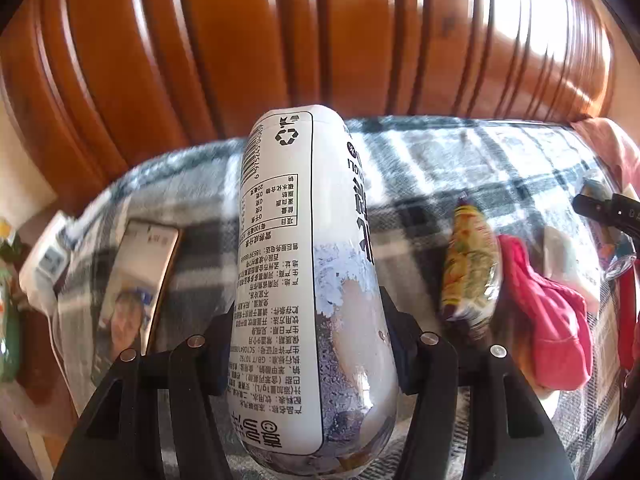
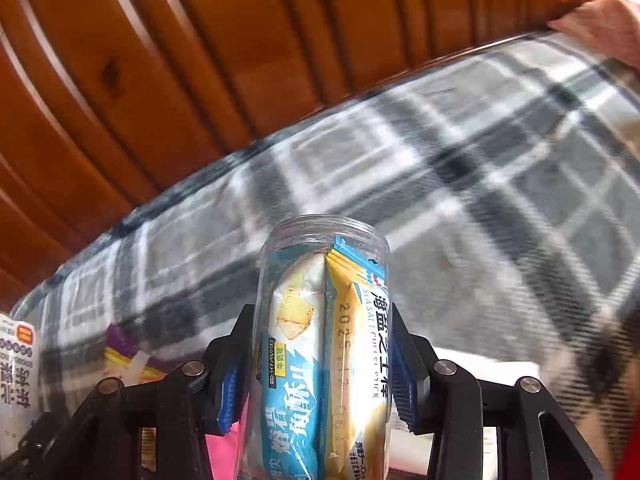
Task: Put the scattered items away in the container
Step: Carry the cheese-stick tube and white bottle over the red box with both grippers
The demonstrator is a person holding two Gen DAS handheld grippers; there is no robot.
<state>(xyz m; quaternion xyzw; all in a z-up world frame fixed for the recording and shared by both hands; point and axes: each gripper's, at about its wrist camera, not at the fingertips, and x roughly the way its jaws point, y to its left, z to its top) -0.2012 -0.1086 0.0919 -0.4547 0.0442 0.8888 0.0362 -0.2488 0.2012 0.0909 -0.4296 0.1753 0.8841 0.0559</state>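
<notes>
My left gripper (image 1: 310, 320) is shut on a white drink can (image 1: 296, 264) with black Chinese print, held above a plaid blanket (image 1: 420, 168). My right gripper (image 2: 322, 344) is shut on a clear plastic jar (image 2: 324, 320) that holds blue and yellow snack packets, its open mouth pointing away. A yellow and purple snack packet (image 1: 472, 268) and a pink cloth (image 1: 552, 320) lie on the blanket to the right of the can. The packet's corner also shows in the right wrist view (image 2: 128, 356).
A wooden headboard (image 1: 280, 40) rises behind the blanket. A phone (image 1: 140, 284) with a lit screen lies at the left. A black tool part (image 1: 608, 208) shows at the right edge. A white packet (image 2: 16, 360) sits at the far left of the right wrist view.
</notes>
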